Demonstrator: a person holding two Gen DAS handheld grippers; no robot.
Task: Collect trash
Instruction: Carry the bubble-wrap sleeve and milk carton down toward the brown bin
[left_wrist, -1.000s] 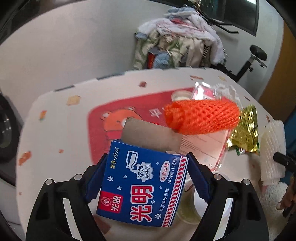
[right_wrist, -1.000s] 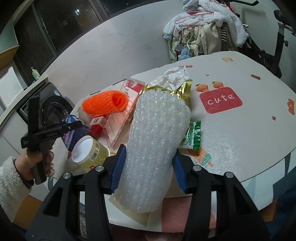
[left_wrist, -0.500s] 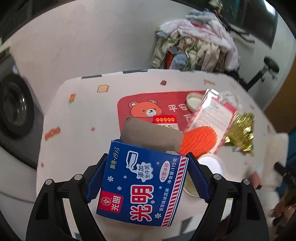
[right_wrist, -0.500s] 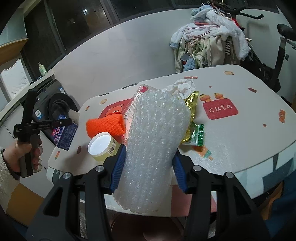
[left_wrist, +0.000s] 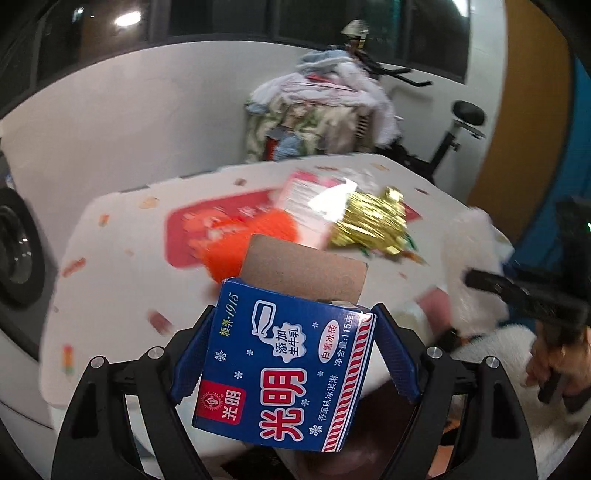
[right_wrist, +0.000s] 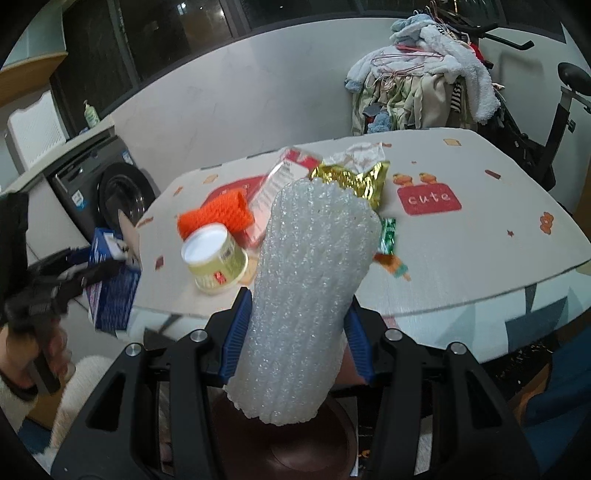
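Left tongs (left_wrist: 291, 354): we pinch the blue carton (left_wrist: 284, 369), off the table (left_wrist: 110, 280) edge.
Right tongs (right_wrist: 295, 343): we pinch the foam sleeve (right_wrist: 306, 291), near that edge.

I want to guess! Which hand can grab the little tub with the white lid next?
Neither yet; both are full. The left gripper holds the blue carton, the right gripper the foam sleeve. Once emptied, probably the left: in the right wrist view it is on the tub's side.

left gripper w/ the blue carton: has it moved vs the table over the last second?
Yes. The left gripper, shut on the blue carton, has pulled back off the table: the carton now hangs beyond the near edge instead of over it.
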